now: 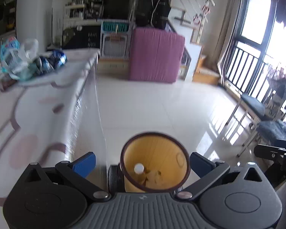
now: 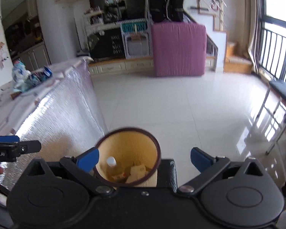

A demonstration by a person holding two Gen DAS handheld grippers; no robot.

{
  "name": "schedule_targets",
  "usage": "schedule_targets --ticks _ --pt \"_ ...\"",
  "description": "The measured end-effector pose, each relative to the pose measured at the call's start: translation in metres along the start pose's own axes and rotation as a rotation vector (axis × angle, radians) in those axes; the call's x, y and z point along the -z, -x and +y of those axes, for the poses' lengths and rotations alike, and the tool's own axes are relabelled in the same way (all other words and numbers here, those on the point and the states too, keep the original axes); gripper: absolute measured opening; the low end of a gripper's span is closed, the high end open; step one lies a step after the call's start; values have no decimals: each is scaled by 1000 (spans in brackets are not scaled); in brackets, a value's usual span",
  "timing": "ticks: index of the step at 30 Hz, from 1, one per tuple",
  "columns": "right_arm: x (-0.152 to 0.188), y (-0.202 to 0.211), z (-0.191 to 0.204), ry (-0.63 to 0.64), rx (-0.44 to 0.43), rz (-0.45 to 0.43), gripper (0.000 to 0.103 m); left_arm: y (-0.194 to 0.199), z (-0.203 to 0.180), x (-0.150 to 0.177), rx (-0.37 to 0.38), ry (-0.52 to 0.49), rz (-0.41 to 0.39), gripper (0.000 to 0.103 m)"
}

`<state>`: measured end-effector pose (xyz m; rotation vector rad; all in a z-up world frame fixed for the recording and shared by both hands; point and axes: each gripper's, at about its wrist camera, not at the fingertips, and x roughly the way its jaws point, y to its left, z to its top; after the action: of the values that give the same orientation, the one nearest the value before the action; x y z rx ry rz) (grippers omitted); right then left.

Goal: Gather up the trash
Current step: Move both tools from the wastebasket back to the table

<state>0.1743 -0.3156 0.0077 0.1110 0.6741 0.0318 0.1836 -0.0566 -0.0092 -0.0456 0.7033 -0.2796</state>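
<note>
We hold both grippers, left (image 1: pixel 142 162) and right (image 2: pixel 145 157), jaws apart, over the yellow bin (image 2: pixel 127 158); beyond it, trash (image 1: pixel 28 61) sits on the desk (image 1: pixel 24 114).

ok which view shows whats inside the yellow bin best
The right wrist view: the round yellow bin is seen more from above, showing a white-capped bottle and crumpled paper scraps. The left wrist view shows the bin with blurrier contents.

Ahead of the tool, glossy pale floor tiles (image 2: pixel 181 105) are gleaming; the round yellow ribbed bin (image 2: pixel 127 152) is looking matt.
</note>
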Motion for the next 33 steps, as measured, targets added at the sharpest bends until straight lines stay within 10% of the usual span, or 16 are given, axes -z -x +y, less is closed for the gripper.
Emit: schedule_targets --ticks 17,33 --pt "-37 38 102 121 -150 -211 103 86 76 -13 -85 -55 -170 103" --pt "-53 -23 221 244 -284 -202 103 79 240 -29 -324 -28 -173 103"
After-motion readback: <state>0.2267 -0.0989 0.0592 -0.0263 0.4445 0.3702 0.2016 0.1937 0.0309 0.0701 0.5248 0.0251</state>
